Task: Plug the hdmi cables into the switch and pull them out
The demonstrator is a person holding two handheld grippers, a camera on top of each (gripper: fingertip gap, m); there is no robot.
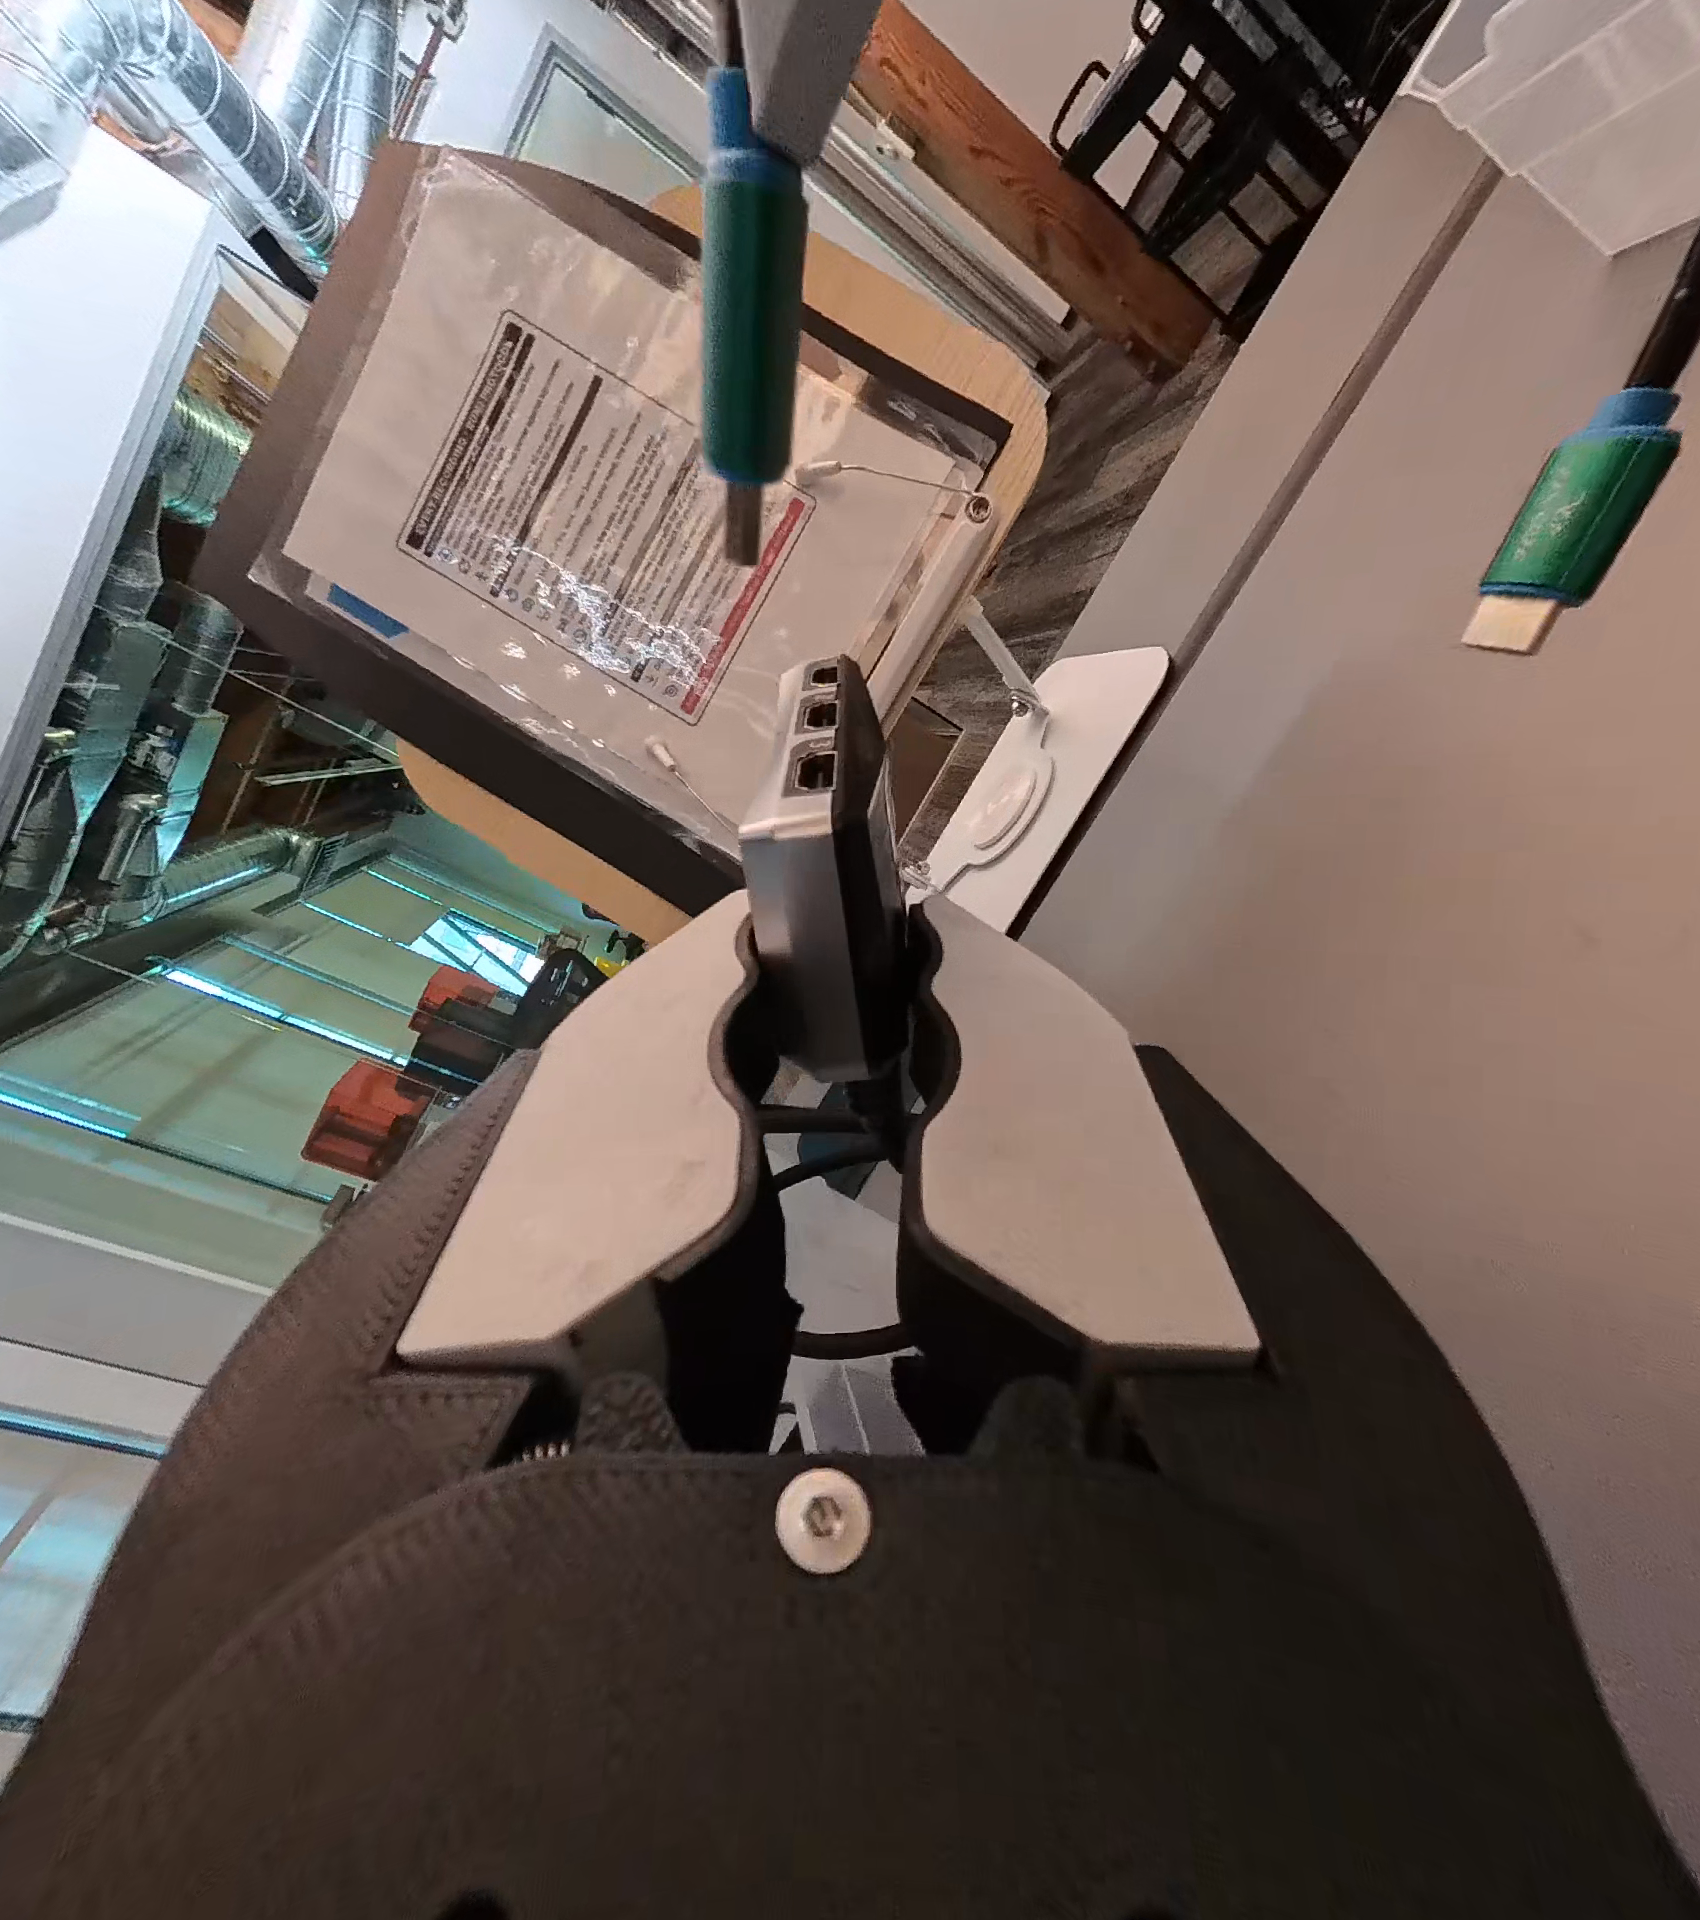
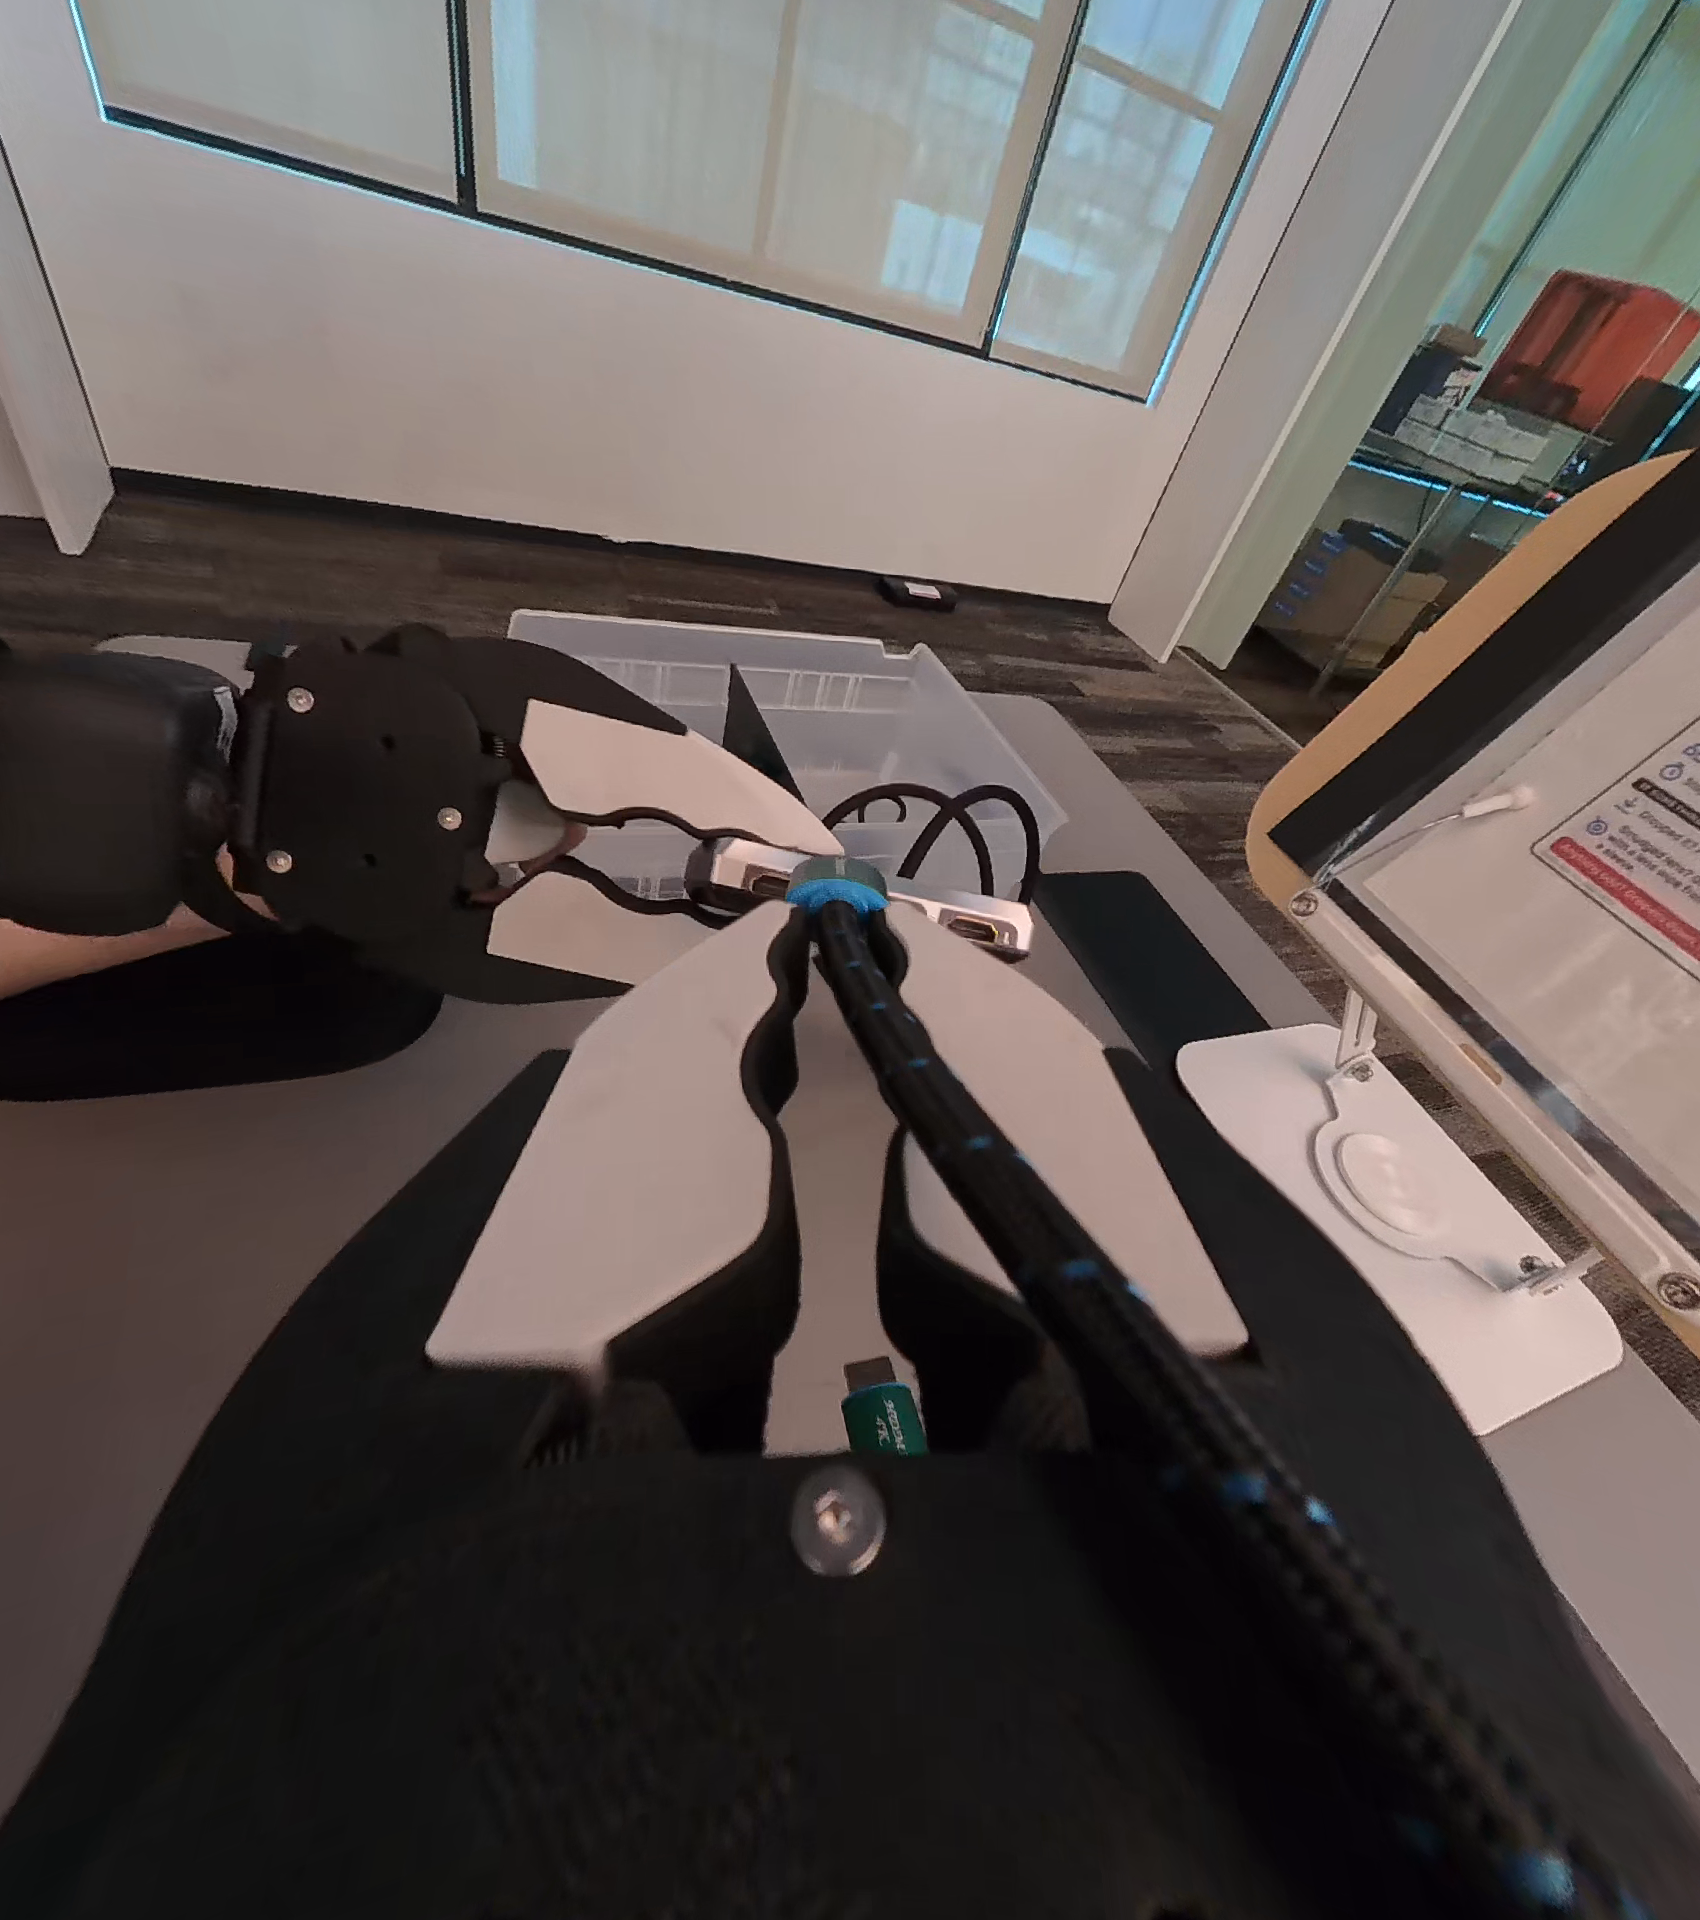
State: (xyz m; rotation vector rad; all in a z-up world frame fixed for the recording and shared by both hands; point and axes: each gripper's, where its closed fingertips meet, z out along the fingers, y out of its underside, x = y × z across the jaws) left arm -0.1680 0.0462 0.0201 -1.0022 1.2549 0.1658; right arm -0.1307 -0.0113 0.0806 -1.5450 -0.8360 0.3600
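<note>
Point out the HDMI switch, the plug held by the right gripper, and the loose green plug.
HDMI switch (image 1: 815,831): left wrist view, its silver port edge.
held plug (image 1: 747,301): left wrist view, its green body.
loose green plug (image 1: 1578,514): left wrist view, its green shell.

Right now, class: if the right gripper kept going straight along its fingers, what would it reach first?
Probably the switch: the right gripper holds a green HDMI plug aimed at its ports, though the gap is uncertain.
</note>
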